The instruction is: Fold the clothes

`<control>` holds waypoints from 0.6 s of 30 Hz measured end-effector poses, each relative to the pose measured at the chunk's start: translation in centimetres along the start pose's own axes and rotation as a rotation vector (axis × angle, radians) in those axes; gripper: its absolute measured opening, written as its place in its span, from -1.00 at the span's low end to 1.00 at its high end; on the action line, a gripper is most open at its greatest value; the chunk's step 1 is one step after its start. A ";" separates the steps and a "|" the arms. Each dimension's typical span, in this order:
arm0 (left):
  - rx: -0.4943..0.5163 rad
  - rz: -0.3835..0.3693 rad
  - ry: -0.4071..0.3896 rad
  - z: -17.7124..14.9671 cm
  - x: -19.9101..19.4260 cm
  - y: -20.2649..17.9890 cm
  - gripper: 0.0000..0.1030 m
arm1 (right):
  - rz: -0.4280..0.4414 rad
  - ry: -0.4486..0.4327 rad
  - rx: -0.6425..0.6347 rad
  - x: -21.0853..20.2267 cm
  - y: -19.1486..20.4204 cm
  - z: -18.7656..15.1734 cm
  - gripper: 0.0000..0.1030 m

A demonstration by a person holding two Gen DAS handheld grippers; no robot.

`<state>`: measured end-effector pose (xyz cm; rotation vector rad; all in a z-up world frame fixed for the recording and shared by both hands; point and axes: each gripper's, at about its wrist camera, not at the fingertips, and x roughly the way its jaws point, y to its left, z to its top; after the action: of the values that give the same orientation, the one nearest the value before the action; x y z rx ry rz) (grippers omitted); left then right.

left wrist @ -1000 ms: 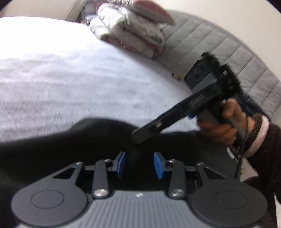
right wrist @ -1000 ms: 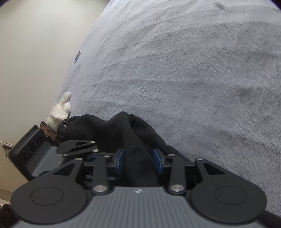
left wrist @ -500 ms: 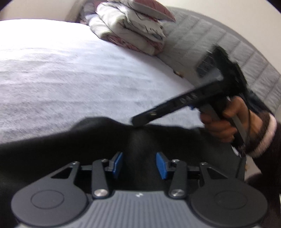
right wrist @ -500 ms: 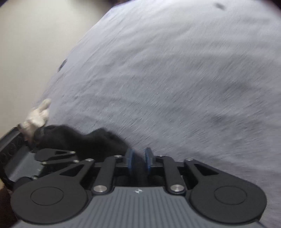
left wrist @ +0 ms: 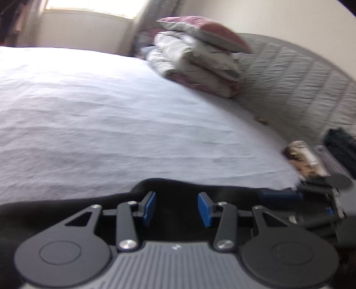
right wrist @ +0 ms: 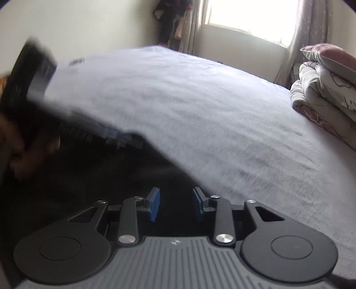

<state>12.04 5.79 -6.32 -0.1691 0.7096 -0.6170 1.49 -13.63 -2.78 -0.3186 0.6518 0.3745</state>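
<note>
A black garment (left wrist: pixel 55 213) hangs across the bottom of the left wrist view, its top edge stretched sideways. My left gripper (left wrist: pixel 176 207) is shut on it, with bunched cloth filling the gap between the blue pads. At the right, my right gripper (left wrist: pixel 273 195) pinches the same edge. In the right wrist view the garment (right wrist: pixel 89 177) fills the lower left and my right gripper (right wrist: pixel 175 205) is shut on it. The blurred left gripper (right wrist: pixel 129 137) and a hand (right wrist: pixel 20 151) are at the left.
A pale fleecy bed cover (left wrist: pixel 111 111) spreads ahead of both grippers. Folded quilts with a pillow on top (left wrist: pixel 200 60) lie by the grey quilted headboard (left wrist: pixel 300 89). Blurred objects (left wrist: pixel 307 160) sit past the bed's right edge. A bright window (right wrist: pixel 251 15) is beyond the bed.
The right gripper swung away to the right and rolled, pulling the garment's edge out sideways from the left gripper. The left view tilted upward.
</note>
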 end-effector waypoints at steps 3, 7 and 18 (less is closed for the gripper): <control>-0.008 -0.001 -0.001 -0.1 0.0 0.4 -0.16 | -0.030 -0.005 0.057 -0.2 -3.0 -1.9 -0.06; 0.005 0.008 -0.004 -0.1 0.1 0.3 -0.16 | -0.078 -0.010 0.181 -1.8 -8.4 -4.9 0.08; 0.069 0.056 -0.042 0.0 -0.8 -1.5 -0.07 | -0.339 -0.020 0.352 -7.0 -16.1 -10.9 0.16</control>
<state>10.84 5.03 -5.29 -0.0980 0.6500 -0.5822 -2.39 -33.88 -3.77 -0.0843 0.6179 -0.0633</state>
